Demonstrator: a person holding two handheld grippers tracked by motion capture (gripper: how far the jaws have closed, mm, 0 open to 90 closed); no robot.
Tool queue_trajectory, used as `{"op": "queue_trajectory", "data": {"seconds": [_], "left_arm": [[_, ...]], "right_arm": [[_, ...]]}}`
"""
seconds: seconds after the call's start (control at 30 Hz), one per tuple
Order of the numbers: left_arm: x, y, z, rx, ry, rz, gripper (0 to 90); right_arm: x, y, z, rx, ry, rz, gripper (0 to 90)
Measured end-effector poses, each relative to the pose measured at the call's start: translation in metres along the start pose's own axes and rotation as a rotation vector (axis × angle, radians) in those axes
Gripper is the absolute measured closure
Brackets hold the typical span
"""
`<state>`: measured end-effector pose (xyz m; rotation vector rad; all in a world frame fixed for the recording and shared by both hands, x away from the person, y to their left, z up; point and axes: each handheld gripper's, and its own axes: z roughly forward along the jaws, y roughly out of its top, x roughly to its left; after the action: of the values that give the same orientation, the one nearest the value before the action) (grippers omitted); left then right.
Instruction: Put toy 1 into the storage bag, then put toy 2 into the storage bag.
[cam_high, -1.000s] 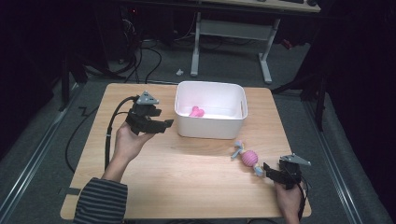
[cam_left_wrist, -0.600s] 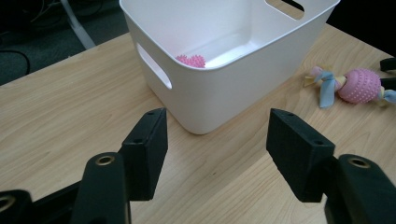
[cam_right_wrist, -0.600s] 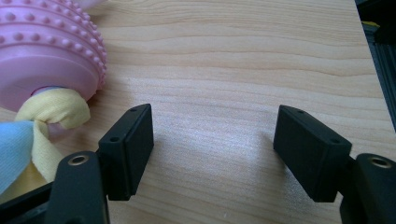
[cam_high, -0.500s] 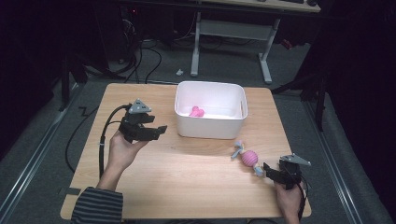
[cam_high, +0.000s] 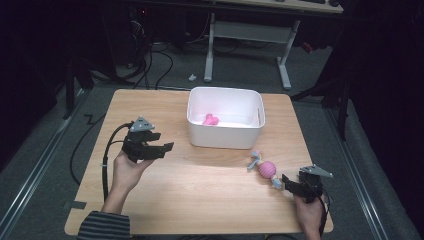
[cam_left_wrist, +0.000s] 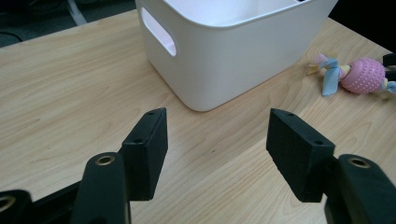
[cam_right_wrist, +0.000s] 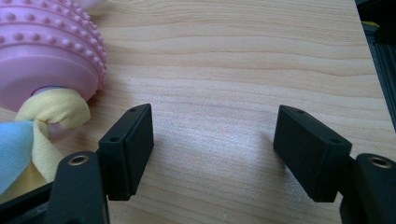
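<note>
From above, my right tongs (cam_high: 286, 182) sit released at the near end of the toy (cam_high: 266, 169), which lies on the table (cam_high: 200, 190) near the bin (cam_high: 225, 137).

Left tongs (cam_left_wrist: 217, 135): released, nothing between them, facing the bin; no risk here.

Right tongs' own camera: the toy (cam_right_wrist: 46, 56) lies left of the gap, so closing now would likely nip only cloth or miss.

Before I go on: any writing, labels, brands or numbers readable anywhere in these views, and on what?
None. No text, label or number can be read on the white bin, the pink knobbly ball toy, the pink item in the bin, the wooden table, the left gripper or the right gripper.
</note>
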<state>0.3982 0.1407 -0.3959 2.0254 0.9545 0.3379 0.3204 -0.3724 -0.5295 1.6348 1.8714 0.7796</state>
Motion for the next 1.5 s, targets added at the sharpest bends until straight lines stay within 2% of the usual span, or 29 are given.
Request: {"op": "queue_trajectory", "data": {"seconds": [0.1, 0.13, 0.47, 0.67, 1.03, 1.33, 1.5], "left_arm": [[0.001, -0.004, 0.0, 0.0, -0.003, -0.011, 38.9], [0.002, -0.008, 0.001, -0.006, -0.008, -0.026, 38.9], [0.007, -0.026, 0.001, 0.007, 0.001, -0.056, 38.8], [0.008, -0.039, 0.01, 0.02, -0.013, -0.086, 38.8], [0.004, -0.051, 0.03, 0.064, -0.005, -0.081, 38.3], [0.001, -0.066, 0.048, 0.102, -0.004, -0.087, 38.2], [0.0, -0.071, 0.056, 0.108, 0.006, -0.081, 38.0]], "right_arm": [[0.0, 0.0, 0.0, 0.0, 0.0, 0.0, 29.1], [0.0, 0.0, 0.0, 0.0, 0.0, 0.0, 29.1], [0.0, 0.0, 0.0, 0.0, 0.0, 0.001, 29.1], [0.0, 0.0, 0.0, 0.0, 0.0, 0.001, 29.1], [0.0, 0.0, 0.0, 0.0, 0.0, 0.001, 29.1], [0.0, 0.0, 0.0, 0.0, 0.0, 0.0, 29.1], [0.0, 0.0, 0.0, 0.0, 0.0, -0.003, 29.1]]}}
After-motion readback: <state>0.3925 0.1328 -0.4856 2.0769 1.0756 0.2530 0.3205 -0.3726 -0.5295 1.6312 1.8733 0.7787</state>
